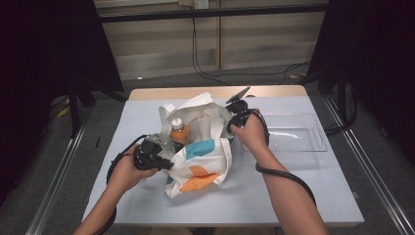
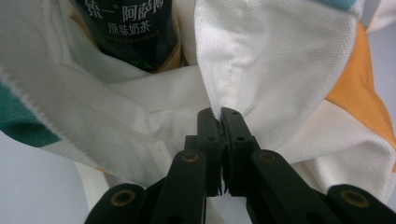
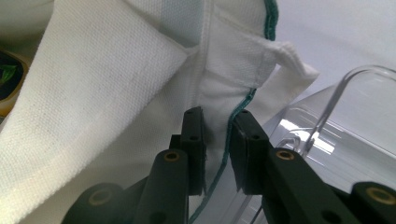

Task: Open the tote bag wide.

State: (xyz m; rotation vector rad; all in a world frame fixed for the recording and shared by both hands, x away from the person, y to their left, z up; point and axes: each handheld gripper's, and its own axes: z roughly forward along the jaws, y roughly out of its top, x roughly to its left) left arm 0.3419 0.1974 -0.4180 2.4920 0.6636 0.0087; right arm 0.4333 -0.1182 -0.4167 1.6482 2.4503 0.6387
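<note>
A bag (image 1: 200,152) sits near the middle of the table (image 1: 293,196), with a bottle (image 1: 179,131) standing upright inside it. A tray (image 1: 298,139) lies on the table just right of the bag, touching or nearly touching its right side. The left gripper (image 1: 164,164) is at the bag's near-left edge, its jaws closed on a fold of the cloth, while the right gripper (image 1: 230,128) is at the bag's far-right rim, between bag and tray, its jaws on either side of the rim with a gap between them.
</note>
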